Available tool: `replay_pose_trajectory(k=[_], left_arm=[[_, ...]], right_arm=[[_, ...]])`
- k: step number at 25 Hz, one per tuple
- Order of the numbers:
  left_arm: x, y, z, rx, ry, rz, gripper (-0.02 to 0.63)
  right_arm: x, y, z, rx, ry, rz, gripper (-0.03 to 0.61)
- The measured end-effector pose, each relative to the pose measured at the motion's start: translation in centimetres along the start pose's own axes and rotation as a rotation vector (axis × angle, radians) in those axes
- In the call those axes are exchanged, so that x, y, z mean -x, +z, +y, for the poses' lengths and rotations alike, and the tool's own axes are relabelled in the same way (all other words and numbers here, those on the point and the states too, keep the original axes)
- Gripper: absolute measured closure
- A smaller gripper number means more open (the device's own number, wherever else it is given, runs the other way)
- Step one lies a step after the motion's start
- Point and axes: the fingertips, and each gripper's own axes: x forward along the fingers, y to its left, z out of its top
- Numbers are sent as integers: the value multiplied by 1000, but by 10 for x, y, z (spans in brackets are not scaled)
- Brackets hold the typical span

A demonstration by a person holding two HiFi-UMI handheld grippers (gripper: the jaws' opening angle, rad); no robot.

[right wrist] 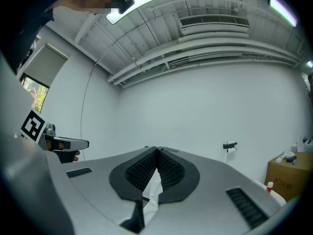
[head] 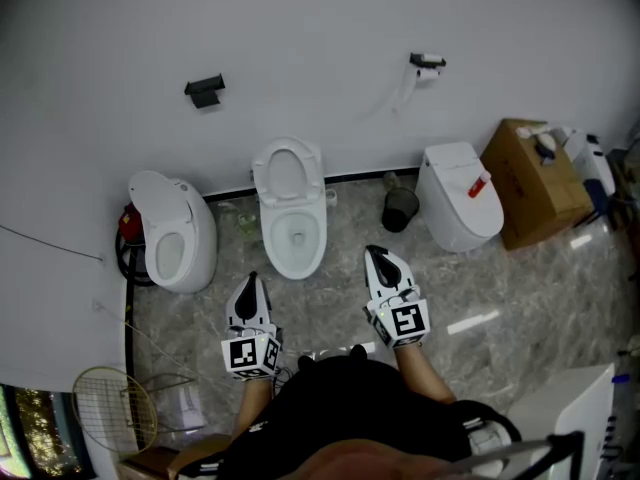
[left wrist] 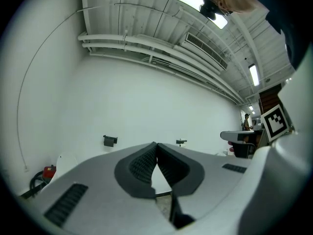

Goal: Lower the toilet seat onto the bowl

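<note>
Containers inspected first: the cardboard box [head: 533,186] against the wall at the right was open-topped with a bottle standing in its top, and further white bottles stood just beside it. The dark bucket [head: 400,208] stood on the floor between the middle and right toilets, and its contents could not be made out. The bowl [head: 298,240] of the middle toilet lay uncovered, with nothing visible in it. The toilet seat [head: 288,171] was upright, leaning back toward the wall behind that bowl, not lowered. The left toilet [head: 175,236] and the right toilet [head: 458,198] stood to either side, the right one with its lid down. Both tools were held in front of the middle toilet, pointing toward it. The left gripper [head: 252,277] was off the bowl's front-left and the right gripper [head: 373,252] off its front-right. Neither touched the seat, which stood well beyond both sets of fingers on the far side of the bowl. In the left gripper [left wrist: 155,144] view the ribbed fingers [left wrist: 142,164] were clenched tip to tip, with nothing between them and only wall ahead. In the right gripper [right wrist: 156,149] view the fingers [right wrist: 170,169] were likewise clenched together and empty, and a paper holder [right wrist: 230,146] was noted on the wall.
</note>
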Motion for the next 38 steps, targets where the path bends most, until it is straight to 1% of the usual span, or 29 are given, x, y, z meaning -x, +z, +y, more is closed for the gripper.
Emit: replay_pose_trajectory(k=[5, 10, 16, 18, 21, 26, 29, 31, 32, 35, 38], left_arm=[[-2, -3, -1, -6, -1, 9, 604], [-6, -10, 3, -23, 18, 48, 604], [-8, -7, 4, -37, 21, 38, 596], [-9, -7, 4, -42, 20, 37, 572], [-10, -8, 6, -47, 20, 42, 535], [-15, -7, 8, -54, 18, 45, 472], [-18, -9, 10, -59, 26, 48, 434], [-19, -9, 12, -62, 40, 49, 382], [-20, -8, 13, -61, 44, 47, 369], [-22, -3, 13, -48, 36, 28, 325], [-25, -1, 13, -44, 26, 13, 286]], right_arm=[[0, -2, -5, 17, -14, 6, 565], [-3, -4, -6, 30, -45, 37, 565], [-5, -3, -8, 30, -54, 37, 556], [-6, -4, -8, 29, -54, 39, 537], [-8, -5, -8, 25, -53, 38, 525], [-12, -5, -9, 22, -47, 39, 474], [-15, -8, -10, 24, -44, 40, 423], [-16, -8, -11, 23, -42, 39, 385], [-17, -7, -12, 18, -42, 37, 369], [-18, -5, -14, 5, -45, 32, 334], [-21, -4, -17, -3, -52, 24, 280]])
